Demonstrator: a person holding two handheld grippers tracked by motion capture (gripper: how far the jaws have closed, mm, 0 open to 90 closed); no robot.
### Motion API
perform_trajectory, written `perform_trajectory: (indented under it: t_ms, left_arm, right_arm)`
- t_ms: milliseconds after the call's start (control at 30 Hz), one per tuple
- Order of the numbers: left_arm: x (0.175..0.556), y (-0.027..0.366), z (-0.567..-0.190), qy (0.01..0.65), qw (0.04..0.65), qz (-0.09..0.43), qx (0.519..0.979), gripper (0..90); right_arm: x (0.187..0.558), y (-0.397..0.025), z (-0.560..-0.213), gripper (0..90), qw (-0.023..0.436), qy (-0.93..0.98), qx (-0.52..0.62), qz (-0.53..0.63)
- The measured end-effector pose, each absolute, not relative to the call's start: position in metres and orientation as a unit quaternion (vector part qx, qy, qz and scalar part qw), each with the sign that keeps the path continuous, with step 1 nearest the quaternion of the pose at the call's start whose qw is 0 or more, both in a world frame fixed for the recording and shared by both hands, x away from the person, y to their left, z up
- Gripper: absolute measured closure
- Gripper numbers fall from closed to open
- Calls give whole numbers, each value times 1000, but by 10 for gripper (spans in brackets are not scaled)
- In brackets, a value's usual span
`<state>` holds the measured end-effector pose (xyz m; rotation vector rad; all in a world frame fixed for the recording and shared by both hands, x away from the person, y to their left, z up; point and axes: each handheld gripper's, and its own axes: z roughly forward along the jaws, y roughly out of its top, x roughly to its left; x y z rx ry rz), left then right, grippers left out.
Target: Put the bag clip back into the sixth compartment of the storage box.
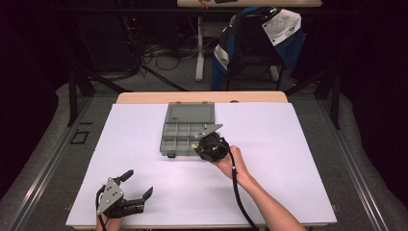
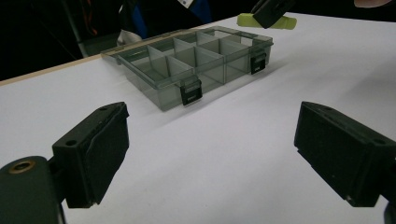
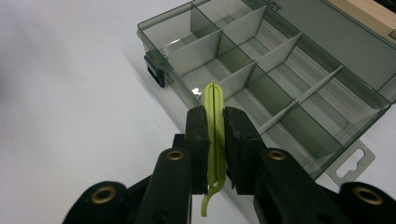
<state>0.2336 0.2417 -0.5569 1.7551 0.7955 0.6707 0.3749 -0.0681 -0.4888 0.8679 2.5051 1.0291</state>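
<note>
1. Lime-green plastic clip (image 3: 214, 126), thin and elongated, is clamped between the 2 black jaws of the right gripper (image 3: 215, 140). The jaws are closed hard on its flat sides.
2. Long axis of the clip, in the right gripper view, runs along the jaws. Its rounded end points away from the gripper, toward the organiser box (image 3: 299, 88). Its curled tail hangs out behind the pads, toward the gripper body.
3. That rounded end sits over the near wall of the organiser box, at a middle compartment of the front row. Whether it touches the wall cannot be told.
4. In the high view the right gripper (image 1: 202, 145) is at the near right corner of the organiser box (image 1: 180, 134), held by the person's right hand (image 1: 231, 161).
5. The organiser box is smoky transparent plastic, lid (image 1: 189, 113) folded open flat on its far side, 2 black latches on its near wall. The compartments seen appear empty.
6. The left gripper (image 1: 137, 185) stands well apart from the organiser box, nearer the person and to its left. Its jaws are spread wide, nothing between them, above the white table sheet (image 1: 288, 159).
7. The left gripper view faces the latch side of the organiser box (image 2: 196, 63).
</note>
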Motion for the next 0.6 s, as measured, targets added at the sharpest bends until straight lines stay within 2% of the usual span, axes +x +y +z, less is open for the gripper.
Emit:
perform_trajectory:
  t_ms: [600]
  left_arm:
    - [234, 242, -557, 331, 525, 281, 732, 101]
  right_arm:
    - [394, -54, -490, 802, 137, 871, 317, 349]
